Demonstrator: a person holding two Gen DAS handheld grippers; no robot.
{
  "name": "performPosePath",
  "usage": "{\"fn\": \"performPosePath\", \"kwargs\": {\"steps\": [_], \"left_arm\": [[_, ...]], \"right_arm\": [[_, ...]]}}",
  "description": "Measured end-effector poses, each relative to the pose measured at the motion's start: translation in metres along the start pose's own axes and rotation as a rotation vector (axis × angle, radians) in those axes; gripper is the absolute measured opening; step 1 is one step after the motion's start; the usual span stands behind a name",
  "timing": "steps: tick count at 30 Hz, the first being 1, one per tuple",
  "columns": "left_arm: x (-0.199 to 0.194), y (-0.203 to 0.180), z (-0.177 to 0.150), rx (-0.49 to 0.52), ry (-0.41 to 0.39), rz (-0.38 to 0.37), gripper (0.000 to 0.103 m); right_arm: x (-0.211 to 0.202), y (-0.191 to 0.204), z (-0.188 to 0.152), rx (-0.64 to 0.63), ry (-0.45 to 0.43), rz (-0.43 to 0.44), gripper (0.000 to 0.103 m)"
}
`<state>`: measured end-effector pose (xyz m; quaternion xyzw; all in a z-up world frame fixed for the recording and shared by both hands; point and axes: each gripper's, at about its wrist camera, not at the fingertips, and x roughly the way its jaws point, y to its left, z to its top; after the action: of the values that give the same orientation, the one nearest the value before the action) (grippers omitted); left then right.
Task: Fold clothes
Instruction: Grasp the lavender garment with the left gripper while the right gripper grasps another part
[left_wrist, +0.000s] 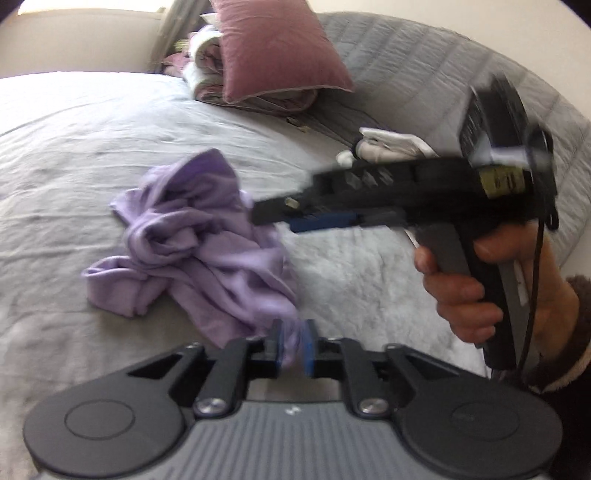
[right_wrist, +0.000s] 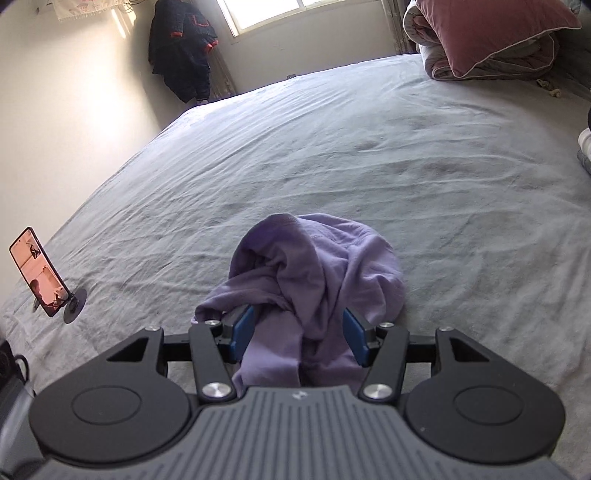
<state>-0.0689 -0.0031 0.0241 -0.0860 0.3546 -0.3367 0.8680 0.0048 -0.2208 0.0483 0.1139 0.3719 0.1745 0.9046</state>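
Left wrist view shows a crumpled purple garment (left_wrist: 192, 240) lying in a heap on the grey bed (left_wrist: 74, 147), so folding has not really started: the step in hand looks like picking the cloth up and finding its edges to spread it flat. The left gripper (left_wrist: 291, 347) is at the near corner of the heap, and a tuft of purple cloth sits between its fingers (left_wrist: 307, 345); the picture is blurred there, and I cannot tell whether the pads press on the cloth or stand slightly off it. The right gripper (right_wrist: 300, 338), held in a person's hand (left_wrist: 461, 291), reaches over the same garment. In the right wrist view its fingers (right_wrist: 243, 328) stand apart, straddling a thick fold of the purple cloth without clearly pinching it.

By my judgement, the next move calls for each gripper to take a separate edge or shoulder, lift, and pull the cloth apart so it can be laid flat on the bed.

No basket, box or other container is in sight. A pink pillow (right_wrist: 491, 33) rests on a rolled quilt (right_wrist: 436, 55) at the far side, and a phone on a stand (right_wrist: 38, 271) sits near the bed's left edge.
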Motion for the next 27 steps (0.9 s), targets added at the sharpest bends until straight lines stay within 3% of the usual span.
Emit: {"fn": "performPosePath", "kwargs": {"steps": [2,6,17,24,27], "left_arm": [[-0.007,0.008,0.005,-0.010,-0.026,0.048,0.054],[-0.016,0.025,0.017,-0.042,-0.061,0.148,0.060],[-0.012,0.074,0.030,-0.120,-0.035,0.299,0.061],[0.000,0.085,0.025,-0.127,-0.019,0.322,0.058],[0.009,0.087,0.022,-0.136,-0.028,0.305,0.041]], "right_arm": [[0.000,-0.002,-0.001,-0.001,-0.002,-0.008,0.057],[0.004,-0.004,0.001,0.014,-0.001,-0.015,0.057],[0.023,0.029,0.011,-0.026,0.046,0.066,0.058],[0.046,0.042,0.002,-0.079,0.045,0.119,0.058],[0.054,0.040,0.000,-0.072,0.040,0.107,0.058]]}}
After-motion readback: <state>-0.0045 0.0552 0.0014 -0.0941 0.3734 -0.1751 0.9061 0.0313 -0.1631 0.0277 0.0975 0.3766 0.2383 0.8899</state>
